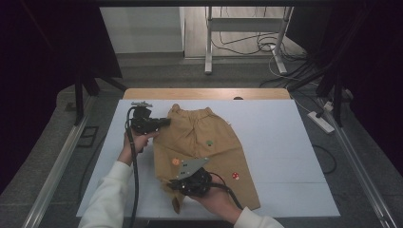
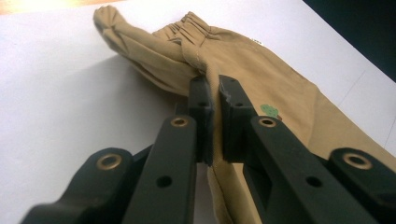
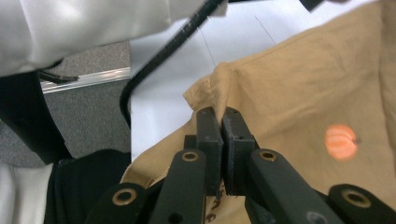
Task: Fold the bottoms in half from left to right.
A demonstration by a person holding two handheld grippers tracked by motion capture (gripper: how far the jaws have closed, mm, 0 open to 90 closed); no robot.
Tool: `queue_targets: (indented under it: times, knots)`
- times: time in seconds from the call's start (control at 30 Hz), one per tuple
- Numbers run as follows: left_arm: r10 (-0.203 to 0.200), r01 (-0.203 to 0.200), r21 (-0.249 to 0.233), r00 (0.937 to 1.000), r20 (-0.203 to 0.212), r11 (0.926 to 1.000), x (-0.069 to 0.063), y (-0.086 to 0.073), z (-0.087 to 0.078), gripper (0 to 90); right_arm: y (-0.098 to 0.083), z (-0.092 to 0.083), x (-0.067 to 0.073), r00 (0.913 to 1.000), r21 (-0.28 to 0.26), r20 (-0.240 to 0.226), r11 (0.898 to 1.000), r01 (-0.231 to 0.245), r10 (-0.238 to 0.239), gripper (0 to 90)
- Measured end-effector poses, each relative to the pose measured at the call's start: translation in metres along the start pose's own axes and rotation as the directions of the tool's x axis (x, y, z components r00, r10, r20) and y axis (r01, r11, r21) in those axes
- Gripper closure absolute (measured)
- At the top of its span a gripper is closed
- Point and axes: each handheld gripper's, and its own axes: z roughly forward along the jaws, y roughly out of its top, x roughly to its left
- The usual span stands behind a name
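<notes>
Tan shorts [image 1: 204,152] lie flat on the white tabletop [image 1: 275,142], a little left of its middle, with the gathered waistband toward the far edge and the legs reaching the near edge. Small green, orange and red patches dot the cloth. The left gripper [image 1: 166,122] sits at the left side of the waistband, its jaws clamped on a bunched fold of the fabric [image 2: 205,74], which is drawn up off the sheet. The right gripper [image 1: 175,185], near the near edge, is clenched on the hem of the left leg [image 3: 219,79], also raised slightly. White sleeves [image 1: 107,199] enter from the near side.
</notes>
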Motion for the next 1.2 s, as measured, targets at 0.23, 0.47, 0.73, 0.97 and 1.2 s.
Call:
queue_targets:
  times: [0.23,0.47,0.73,0.97,1.2]
  knots:
    - [0.01,-0.01,0.002,0.9999,0.005,0.9999,-0.007,0.001,0.01,84.1,-0.013,-0.014,-0.006,0.999,0.007,0.028,0.999,-0.034,0.034,86.8]
    - [0.032,-0.032,0.003,0.9993,0.017,0.9995,-0.017,0.004,0.018,84.0,-0.024,-0.026,-0.009,0.9973,0.013,0.042,0.998,-0.061,0.061,86.7]
    - [0.047,-0.047,0.001,0.9987,0.018,0.9989,-0.025,0.005,0.025,83.8,-0.042,-0.042,-0.016,0.9923,0.012,0.061,0.994,-0.108,0.107,86.7]
    - [0.063,-0.063,0.004,0.9977,0.024,0.998,-0.032,0.006,0.032,83.7,-0.053,-0.053,-0.02,0.9883,0.013,0.079,0.991,-0.132,0.131,86.7]
    - [0.074,-0.074,0.0,0.997,0.022,0.9972,-0.039,0.007,0.038,83.6,-0.064,-0.062,-0.023,0.9841,0.016,0.092,0.988,-0.154,0.152,86.7]
